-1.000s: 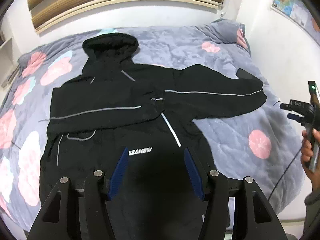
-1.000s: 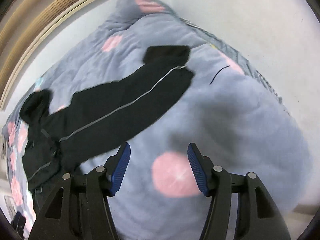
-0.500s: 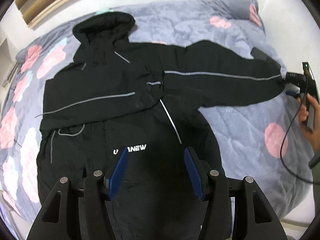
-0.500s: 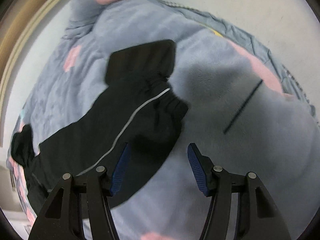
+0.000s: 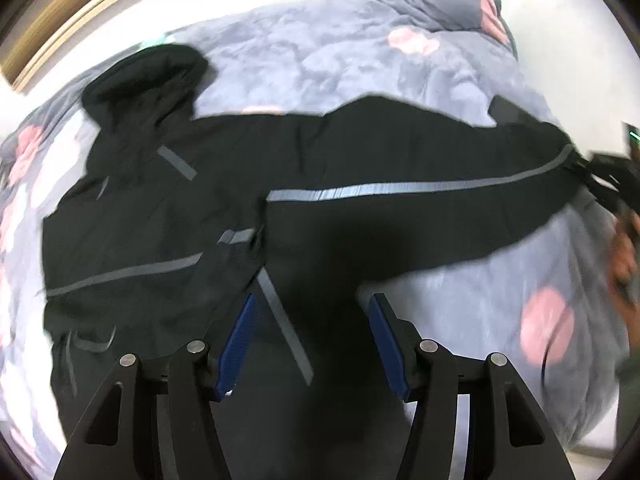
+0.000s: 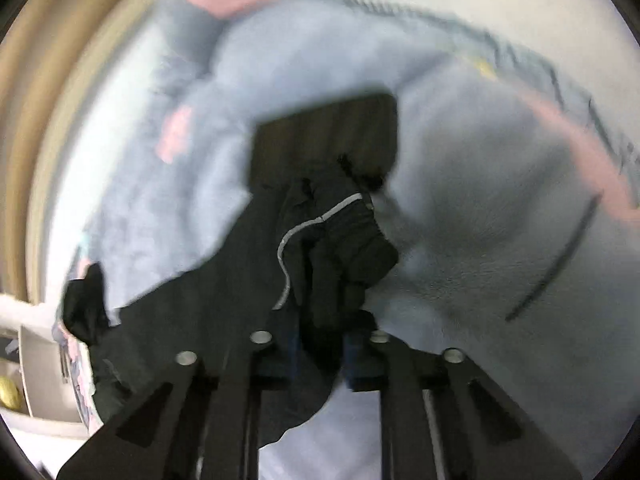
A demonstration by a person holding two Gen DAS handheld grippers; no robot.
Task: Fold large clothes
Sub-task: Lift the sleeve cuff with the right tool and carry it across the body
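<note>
On the floral quilt, your black jacket lies spread flat. Your right gripper is clamped on the cuff, blurred but apparently bunched; your left gripper hangs wide above the jacket's body.

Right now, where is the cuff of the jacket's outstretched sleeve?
The cuff is pinched between the right tongs, bunched above the grey blanket. In the left wrist view it sits far right, at the sleeve's end.

The left wrist view looks down from above the jacket toward the sleeve at 3 o'clock, which the right wrist view shows close up.
</note>
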